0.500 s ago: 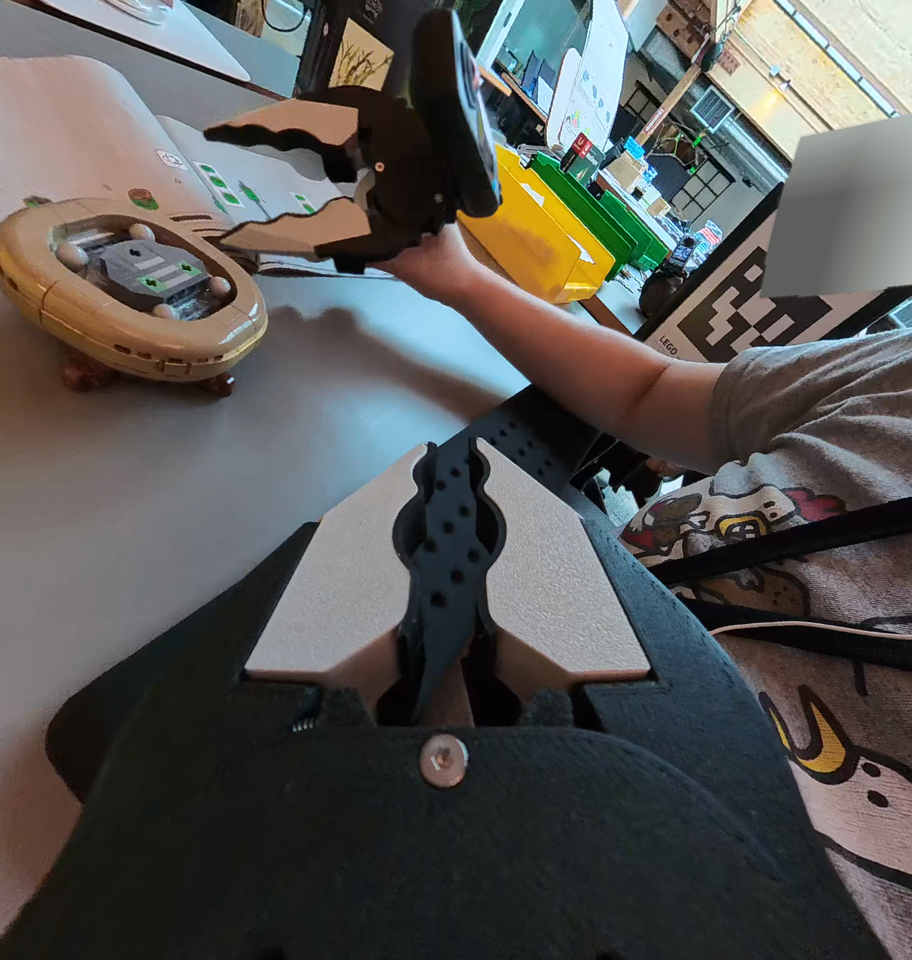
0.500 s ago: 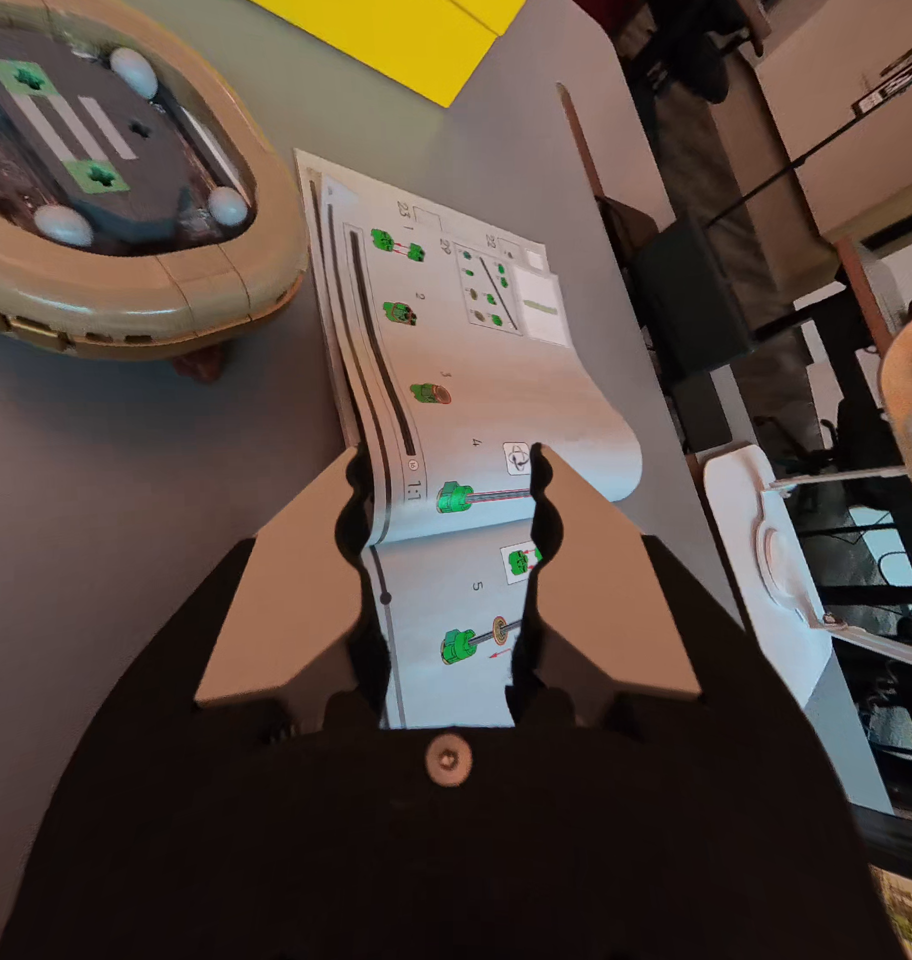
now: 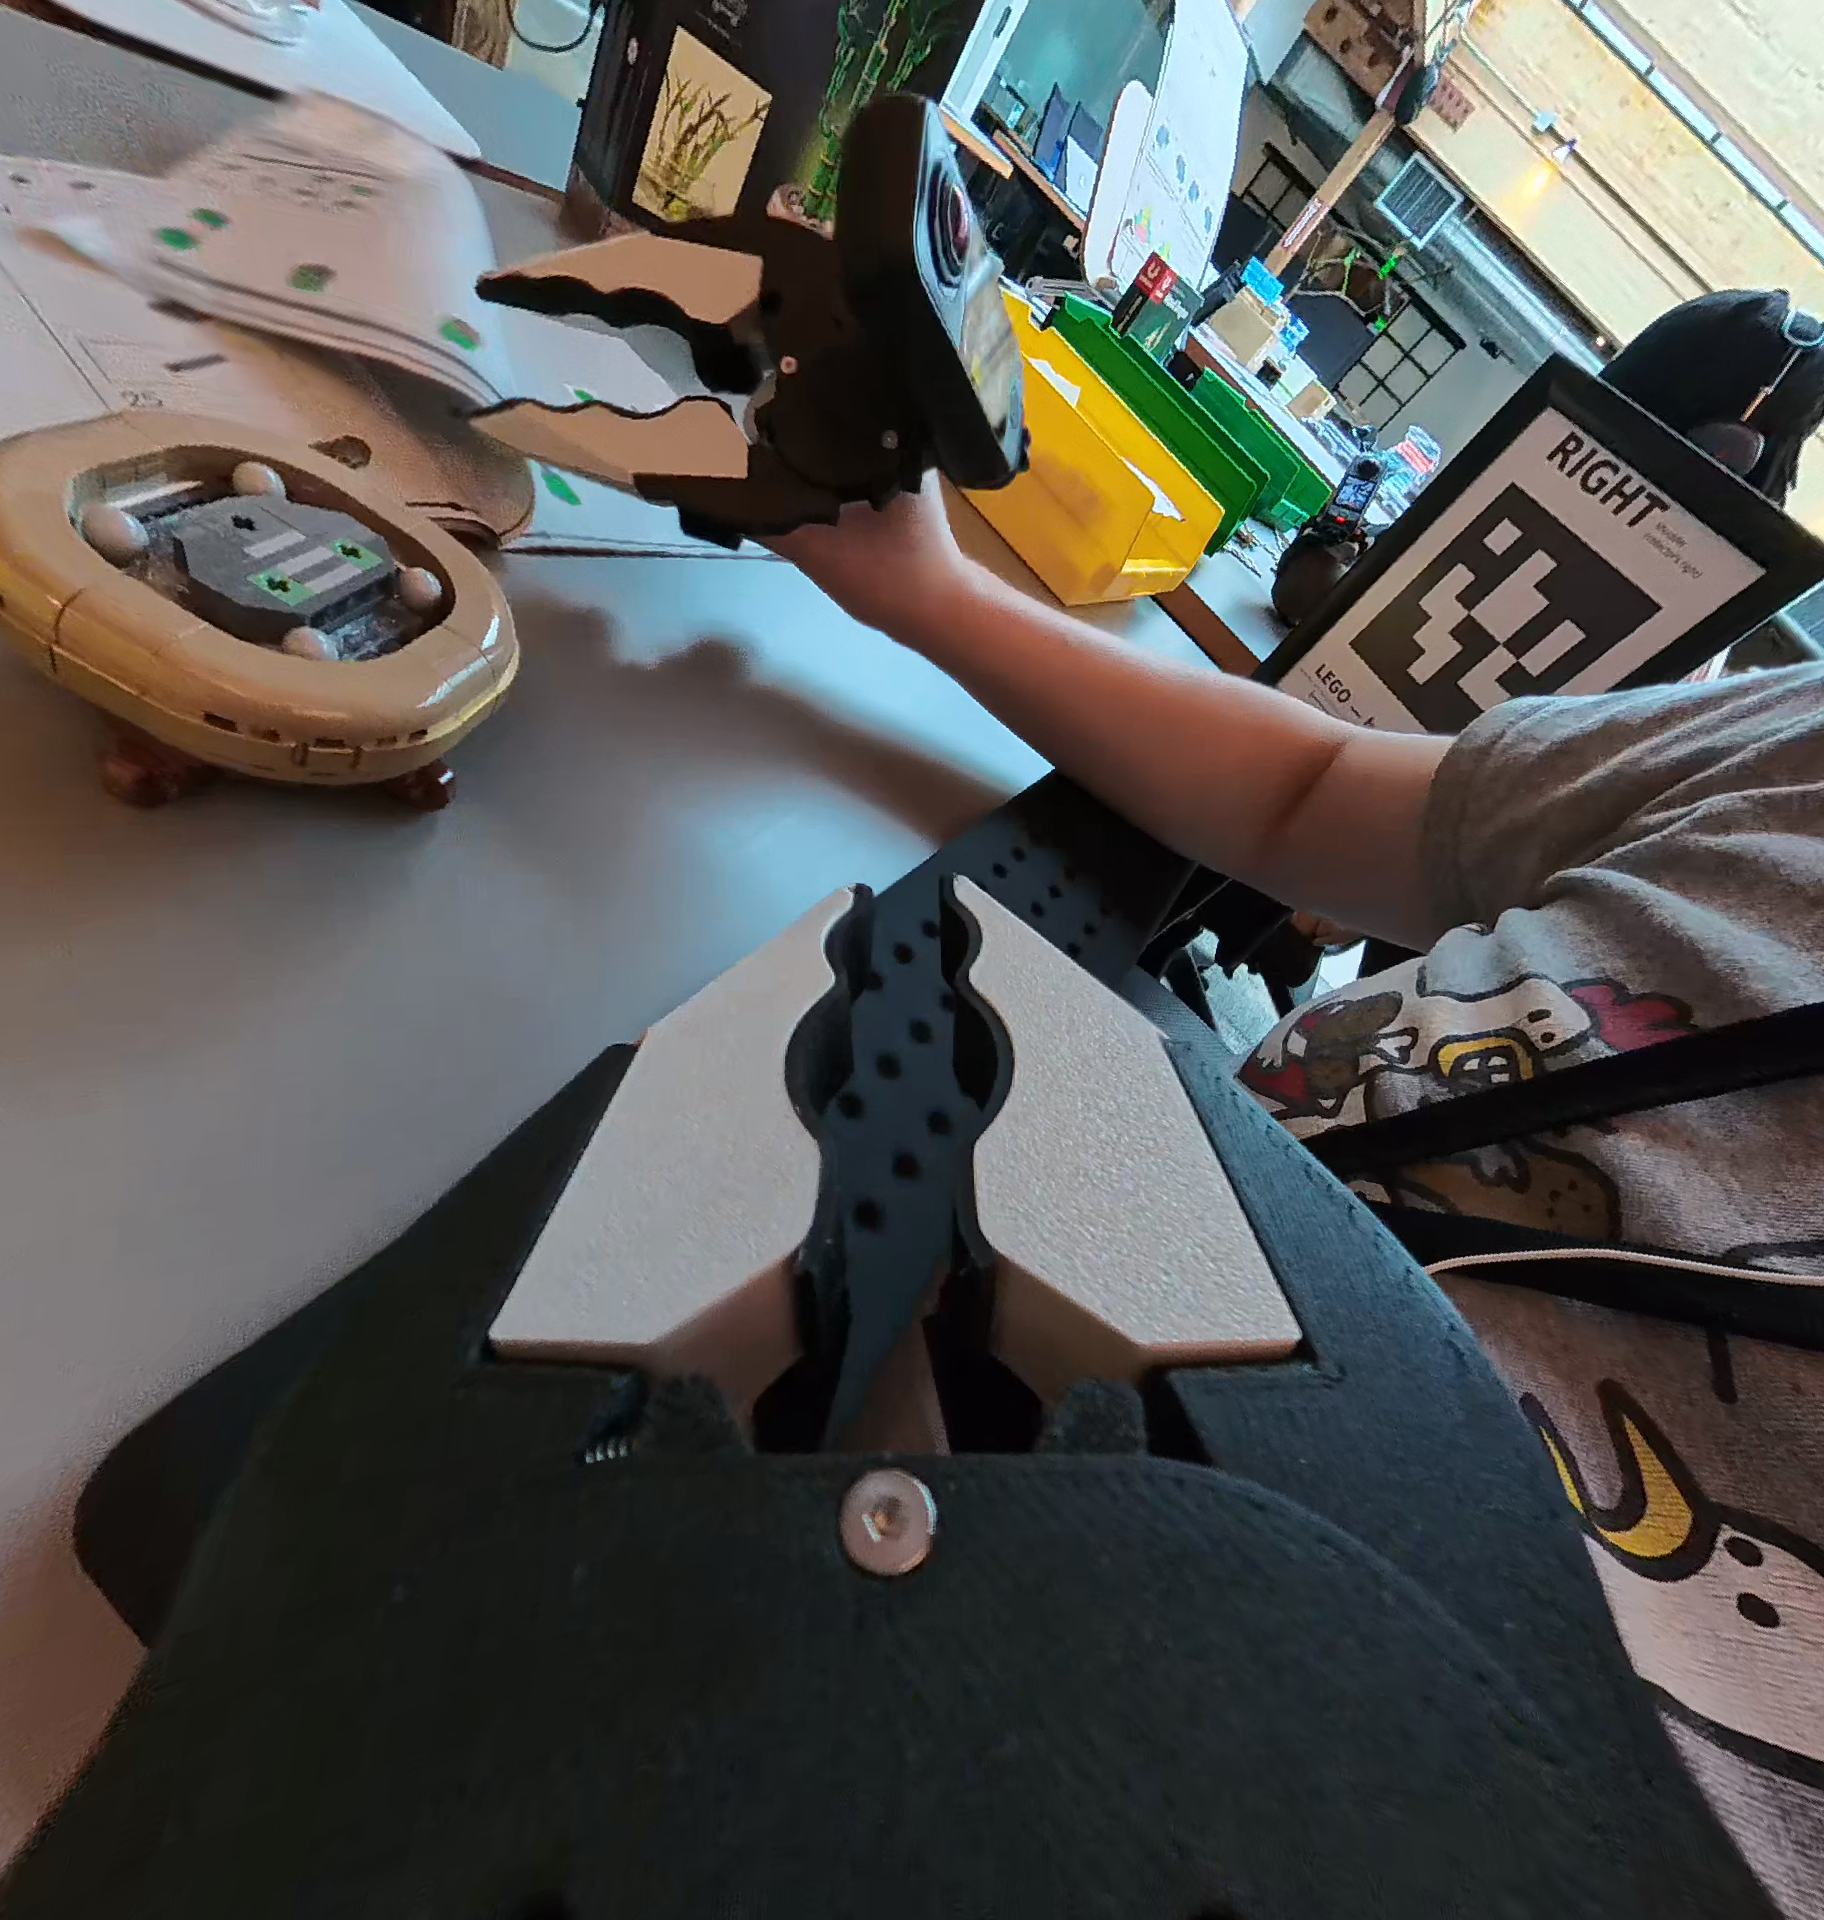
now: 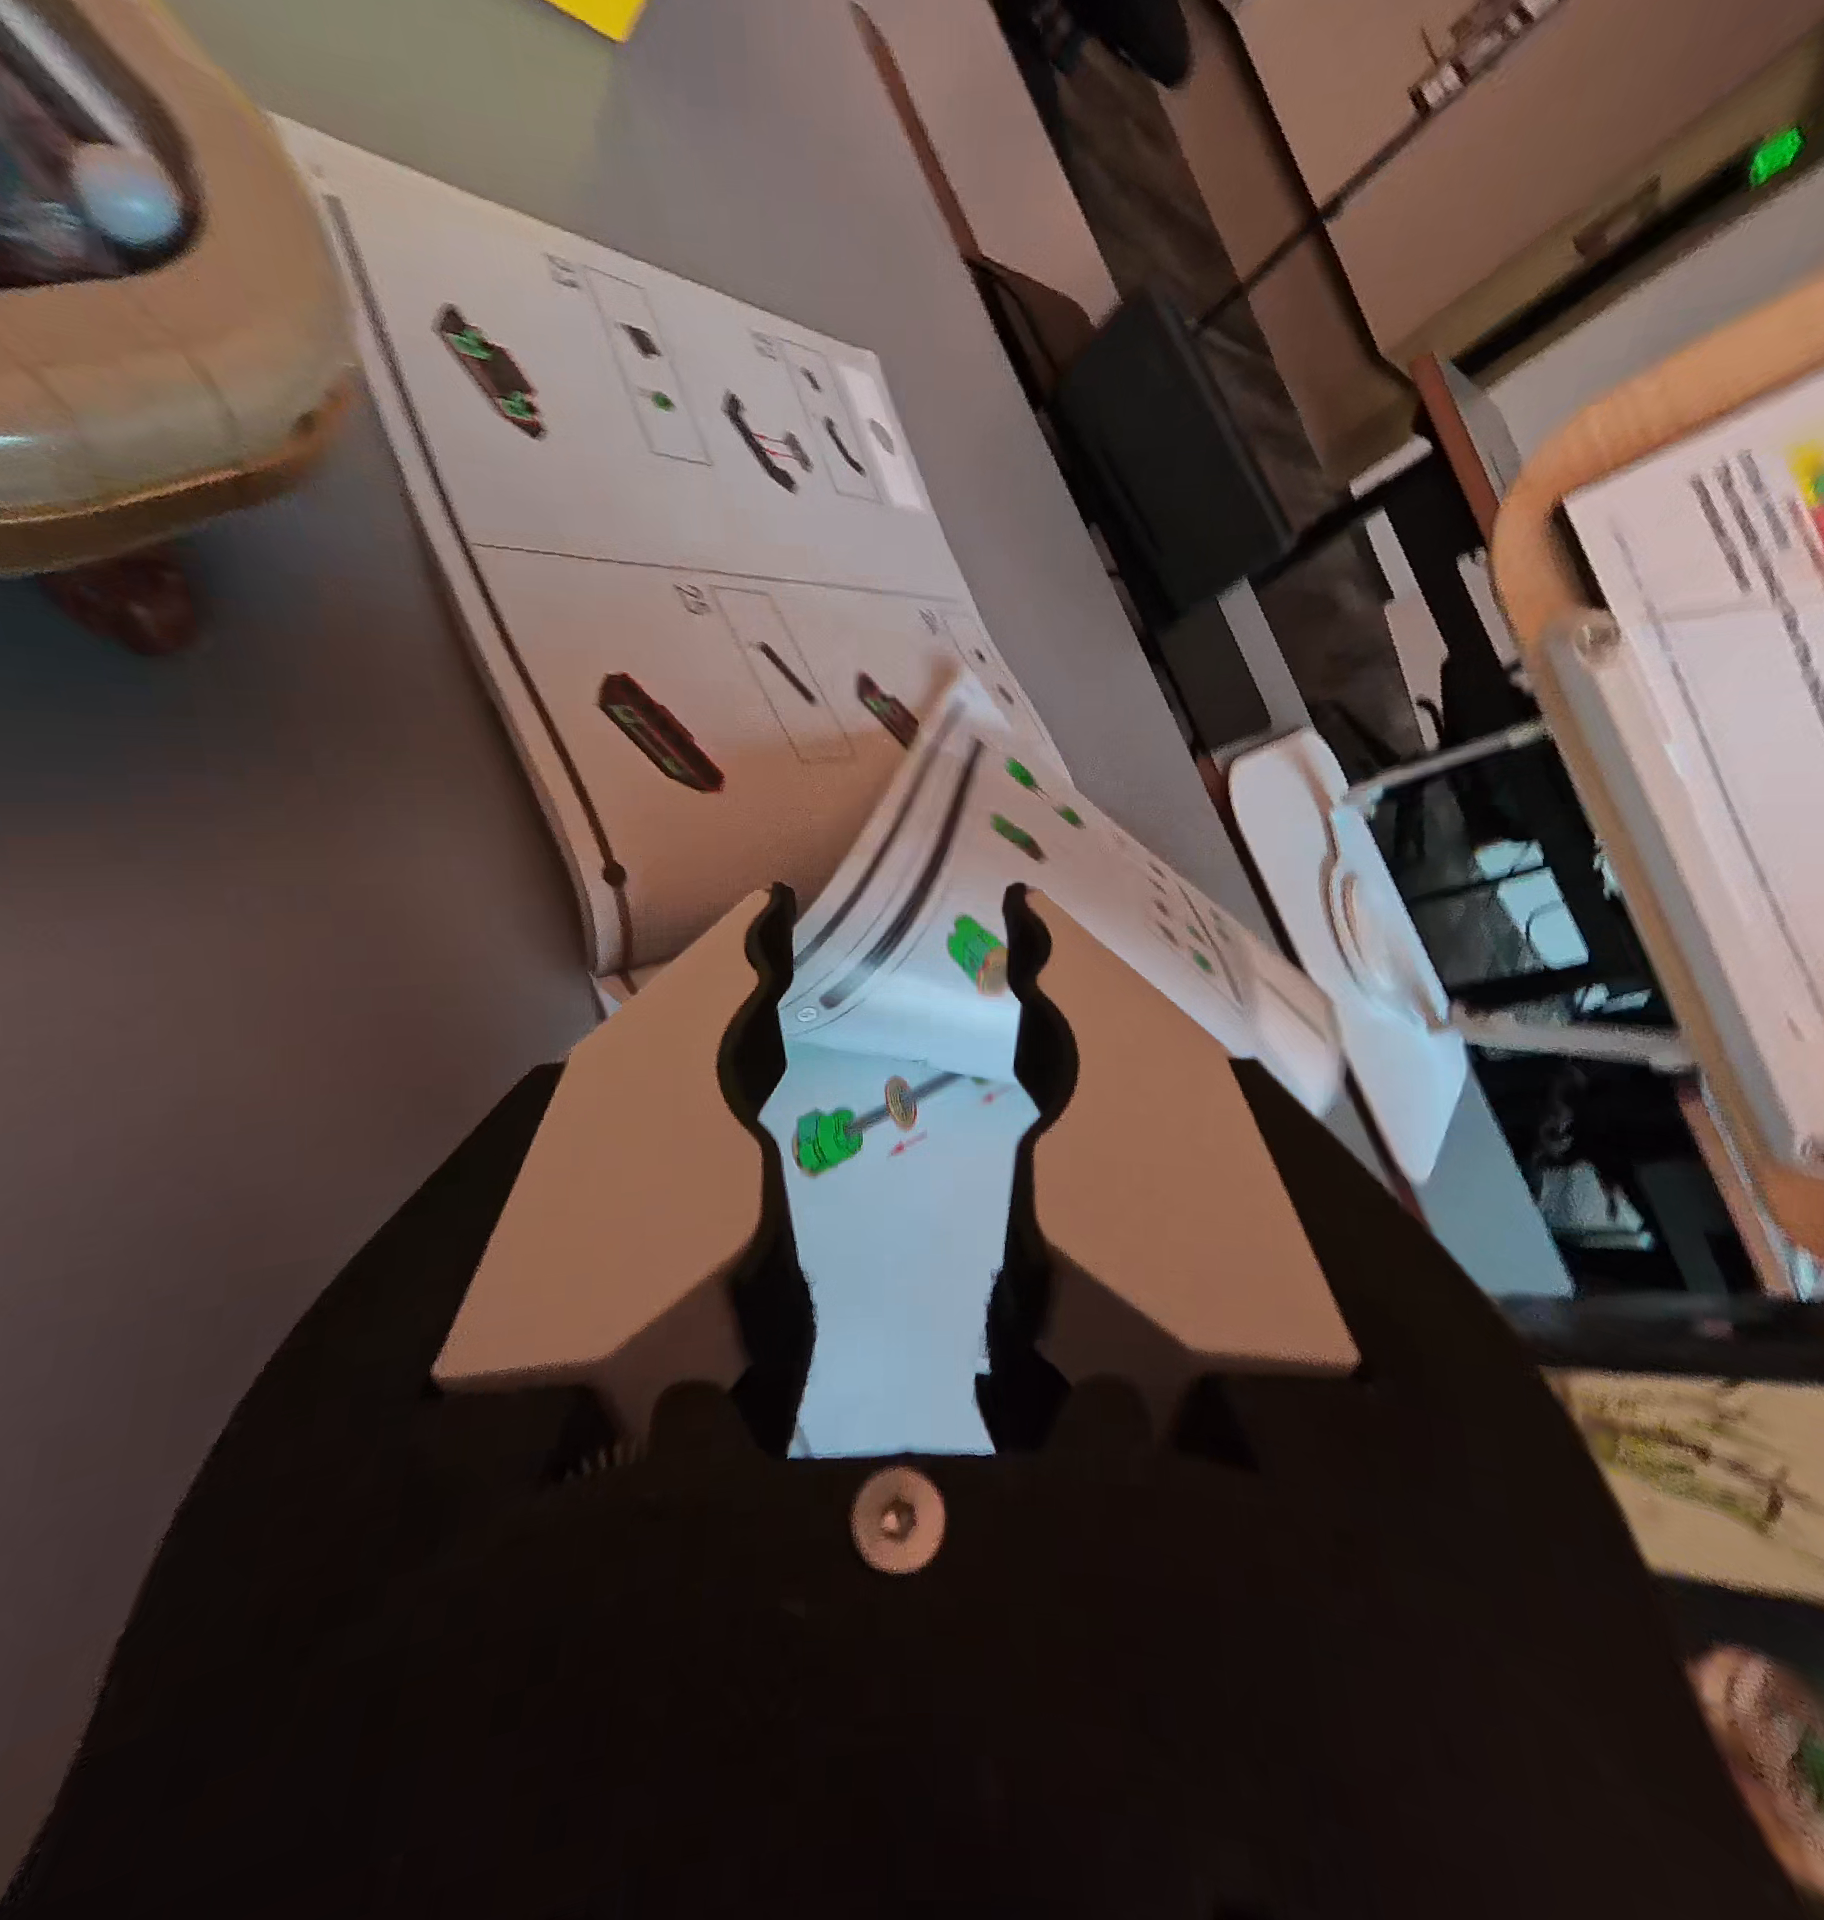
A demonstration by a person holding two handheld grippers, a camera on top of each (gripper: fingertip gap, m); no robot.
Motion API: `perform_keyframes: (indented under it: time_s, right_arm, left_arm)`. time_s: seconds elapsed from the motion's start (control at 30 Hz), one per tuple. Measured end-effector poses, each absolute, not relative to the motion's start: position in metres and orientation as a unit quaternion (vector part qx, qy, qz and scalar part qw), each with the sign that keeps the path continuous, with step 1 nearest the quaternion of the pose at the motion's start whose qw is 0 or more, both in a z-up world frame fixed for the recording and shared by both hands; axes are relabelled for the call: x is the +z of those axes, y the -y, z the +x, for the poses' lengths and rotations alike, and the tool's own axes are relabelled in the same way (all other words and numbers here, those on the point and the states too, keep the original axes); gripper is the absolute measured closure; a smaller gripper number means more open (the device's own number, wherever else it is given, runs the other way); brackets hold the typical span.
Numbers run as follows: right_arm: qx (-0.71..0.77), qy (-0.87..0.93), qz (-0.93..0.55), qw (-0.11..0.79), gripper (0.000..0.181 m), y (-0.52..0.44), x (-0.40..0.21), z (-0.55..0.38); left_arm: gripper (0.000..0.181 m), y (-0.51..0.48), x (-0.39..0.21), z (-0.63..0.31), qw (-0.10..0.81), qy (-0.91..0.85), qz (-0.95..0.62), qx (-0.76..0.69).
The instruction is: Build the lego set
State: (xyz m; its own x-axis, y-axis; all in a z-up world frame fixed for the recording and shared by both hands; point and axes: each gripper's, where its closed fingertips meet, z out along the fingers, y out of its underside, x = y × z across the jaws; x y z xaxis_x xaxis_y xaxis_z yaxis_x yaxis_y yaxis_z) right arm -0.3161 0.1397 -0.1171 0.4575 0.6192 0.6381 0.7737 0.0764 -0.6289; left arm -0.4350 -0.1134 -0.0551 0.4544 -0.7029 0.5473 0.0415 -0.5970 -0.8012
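**Page turn under way at the booklet**

The right gripper has its jaws apart with a lifted leaf of the white paper instruction booklet between them, the sheet curling up off the spread; from the left wrist view the page looks blurred, so it is on the move. Whether either finger actually touches the paper, I cannot tell. The left gripper sits low by the table's near edge, fingers close together but not quite meeting, holding nothing. The task's thing, the tan oval lego model with a dark grey centre plate, stands on its brown feet on the grey table, just beside the booklet.

My read: turn 1 leaf only, carry it in a wide arc towards the spine and let it settle flat. The model's rim sits tight to the booklet edge, so sweep clear of it. The yellow plastic bin bounds the far side; open grey surface lies in front of the model
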Motion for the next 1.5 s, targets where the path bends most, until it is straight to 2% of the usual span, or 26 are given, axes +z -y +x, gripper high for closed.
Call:
perform_keyframes:
  time_s: [0.1, 0.3, 0.43, 0.6, 0.67, 0.77, 1.0, 1.2, 1.5]
  right_arm:
    - [-0.041, 0.431, -0.741, 0.513, 0.14, -0.137, -0.123, -0.293]
    - [0.122, 0.204, -0.88, 0.41, 0.129, -0.114, -0.152, -0.256]
    - [0.256, 0.071, -0.888, 0.376, 0.123, -0.098, -0.146, -0.241]
    - [0.38, -0.043, -0.853, 0.356, 0.124, -0.099, -0.14, -0.223]
    - [0.437, -0.081, -0.829, 0.34, 0.129, -0.102, -0.135, -0.216]
    - [0.498, -0.127, -0.795, 0.322, 0.156, -0.108, -0.13, -0.201]
    - [0.476, -0.142, -0.817, 0.294, 0.161, -0.109, -0.146, -0.178]
    - [0.475, -0.125, -0.828, 0.27, 0.18, -0.106, -0.161, -0.183]
    - [0.49, -0.12, -0.816, 0.282, 0.181, -0.105, -0.157, -0.183]
  left_arm:
    - [0.171, 0.113, -0.054, -0.433, 0.396, -0.224, -0.757, -0.469]
    - [0.171, 0.113, -0.054, -0.43, 0.395, -0.215, -0.75, -0.485]
    - [0.171, 0.115, -0.052, -0.429, 0.393, -0.224, -0.749, -0.483]
    - [0.171, 0.113, -0.049, -0.429, 0.402, -0.234, -0.748, -0.473]
    - [0.171, 0.111, -0.05, -0.428, 0.397, -0.233, -0.748, -0.478]
    - [0.171, 0.111, -0.049, -0.425, 0.394, -0.234, -0.748, -0.48]
    - [0.171, 0.107, -0.038, -0.419, 0.406, -0.236, -0.739, -0.483]
    - [0.17, 0.102, -0.038, -0.419, 0.409, -0.236, -0.742, -0.476]
    - [0.17, 0.087, -0.041, -0.436, 0.423, -0.21, -0.753, -0.457]
